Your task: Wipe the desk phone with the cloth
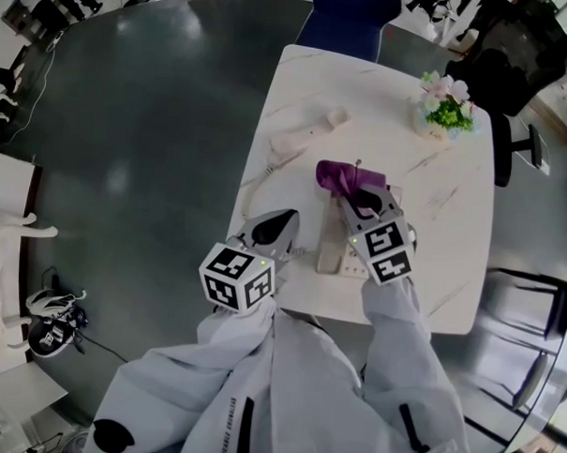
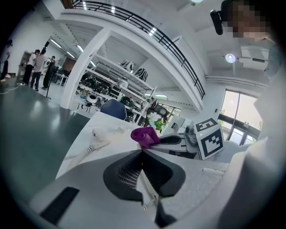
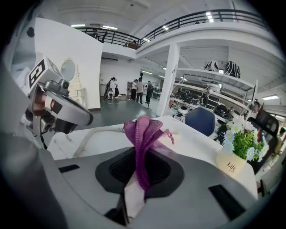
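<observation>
The purple cloth (image 1: 345, 178) is bunched up and pinched in my right gripper (image 1: 358, 194), which is shut on it above the far end of the beige desk phone base (image 1: 331, 242). In the right gripper view the cloth (image 3: 145, 134) stands up from between the jaws. The phone's handset (image 1: 306, 133) lies off the base, farther out on the table, and its cord (image 1: 251, 188) trails back along the left edge. My left gripper (image 1: 282, 221) sits just left of the base, shut with nothing in it.
The white marble table (image 1: 453, 219) carries a small pot of flowers (image 1: 443, 108) at its far right. A blue chair (image 1: 354, 17) stands at the far end and a dark chair (image 1: 516, 53) at the right. Dark floor lies to the left.
</observation>
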A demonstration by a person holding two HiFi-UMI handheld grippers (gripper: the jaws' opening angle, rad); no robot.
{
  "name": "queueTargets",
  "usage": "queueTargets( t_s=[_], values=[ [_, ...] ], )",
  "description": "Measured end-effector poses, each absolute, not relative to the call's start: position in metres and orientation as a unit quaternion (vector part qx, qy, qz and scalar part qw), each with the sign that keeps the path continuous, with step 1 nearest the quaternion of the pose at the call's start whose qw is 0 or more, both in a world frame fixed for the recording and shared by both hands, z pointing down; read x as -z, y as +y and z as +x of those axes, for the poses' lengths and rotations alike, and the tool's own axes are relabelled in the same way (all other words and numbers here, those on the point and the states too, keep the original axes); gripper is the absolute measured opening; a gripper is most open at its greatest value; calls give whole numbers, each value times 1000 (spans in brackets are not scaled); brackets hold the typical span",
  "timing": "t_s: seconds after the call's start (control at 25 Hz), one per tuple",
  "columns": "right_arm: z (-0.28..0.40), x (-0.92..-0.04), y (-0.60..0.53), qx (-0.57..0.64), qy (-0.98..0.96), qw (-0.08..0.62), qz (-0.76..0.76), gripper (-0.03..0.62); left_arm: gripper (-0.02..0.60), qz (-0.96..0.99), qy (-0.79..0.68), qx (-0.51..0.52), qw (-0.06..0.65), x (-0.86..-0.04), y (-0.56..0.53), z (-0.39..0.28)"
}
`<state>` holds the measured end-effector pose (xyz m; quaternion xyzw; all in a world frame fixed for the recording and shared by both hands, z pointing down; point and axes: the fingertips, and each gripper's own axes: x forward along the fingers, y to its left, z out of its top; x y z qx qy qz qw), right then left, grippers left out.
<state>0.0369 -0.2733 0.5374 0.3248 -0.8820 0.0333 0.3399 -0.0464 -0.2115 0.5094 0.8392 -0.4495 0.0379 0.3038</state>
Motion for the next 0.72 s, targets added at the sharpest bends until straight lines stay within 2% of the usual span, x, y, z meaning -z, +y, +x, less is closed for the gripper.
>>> queueTargets(
  t_s=[0.72],
  values=[
    [38,-546,-251,-36,-887,348,301,38,-2,828,-473,-30,298,-505,-189,-40]
  ],
)
